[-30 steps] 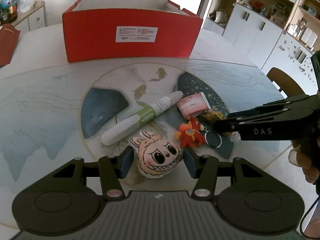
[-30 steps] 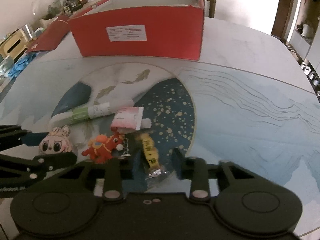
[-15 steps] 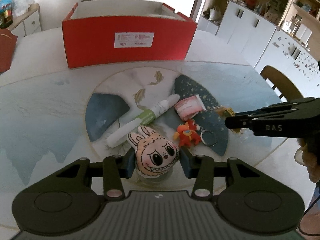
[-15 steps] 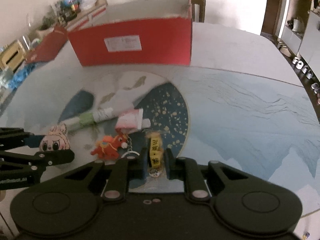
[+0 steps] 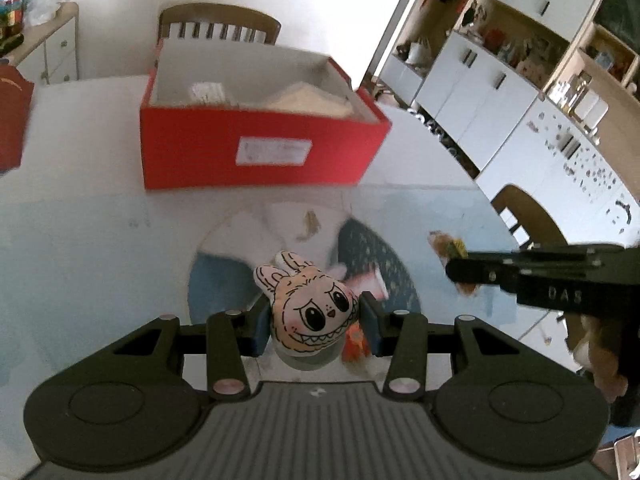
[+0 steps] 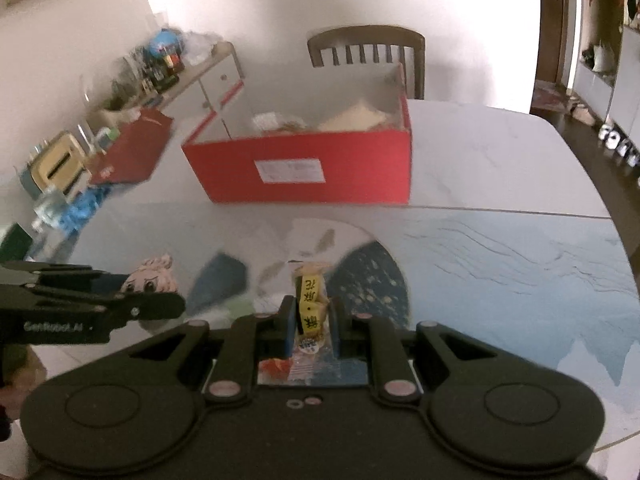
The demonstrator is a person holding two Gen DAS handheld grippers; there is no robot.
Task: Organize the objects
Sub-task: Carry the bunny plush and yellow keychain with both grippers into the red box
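Observation:
My left gripper [image 5: 314, 322] is shut on a pink plush monster face [image 5: 308, 310] and holds it above the table. My right gripper [image 6: 313, 322] is shut on a yellow snack packet [image 6: 310, 304], also lifted. An open red box [image 5: 256, 148] stands at the table's far side, with paper items inside; it also shows in the right wrist view [image 6: 308, 164]. A pink tube [image 5: 366, 280] and a red toy keychain [image 5: 354, 344] lie on the table below my left gripper, partly hidden. In the left wrist view the right gripper [image 5: 456, 264] is at the right with the packet [image 5: 448, 246].
A wooden chair [image 6: 366, 58] stands behind the box. A red bag [image 6: 132, 148] and clutter lie at the table's left. A second chair [image 5: 528, 216] stands at the right edge. White cabinets [image 5: 500, 88] line the right wall.
Both grippers have risen from the table with their objects, the plush and the packet. The box's inside has come into view. The right gripper closed on the packet a second ago.

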